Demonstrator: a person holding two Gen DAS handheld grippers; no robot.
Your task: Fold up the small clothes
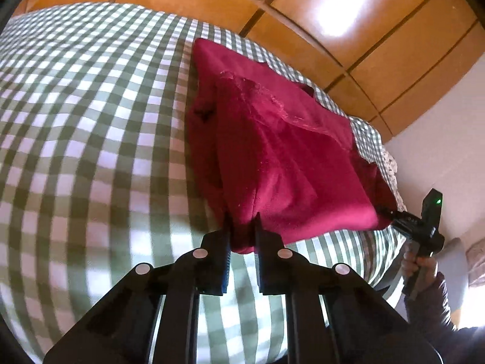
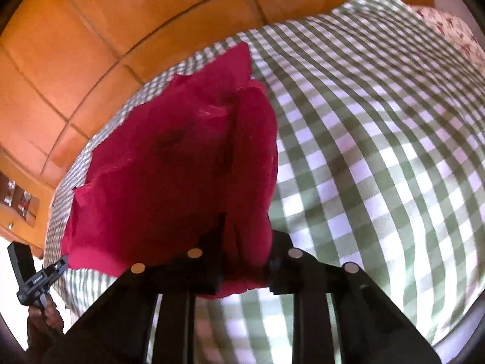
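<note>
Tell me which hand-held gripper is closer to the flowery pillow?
Right. The right hand-held gripper grips the red garment at the corner beside the floral pillow; the left one grips the opposite near corner.

Bright daylight; white glare on the glossy orange wooden wardrobe (image 1: 336, 3); strong fisheye curvature at edges; motion blur softens the green-and-white checked bedcover (image 2: 379, 157).

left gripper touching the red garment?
Touching. Left wrist view: the left gripper has both fingers closed on the near corner of the red garment.

The bed (image 1: 91, 121) carries a green-and-white checked cover. A red garment (image 1: 272, 157) lies directly on it, near the far edge.
</note>
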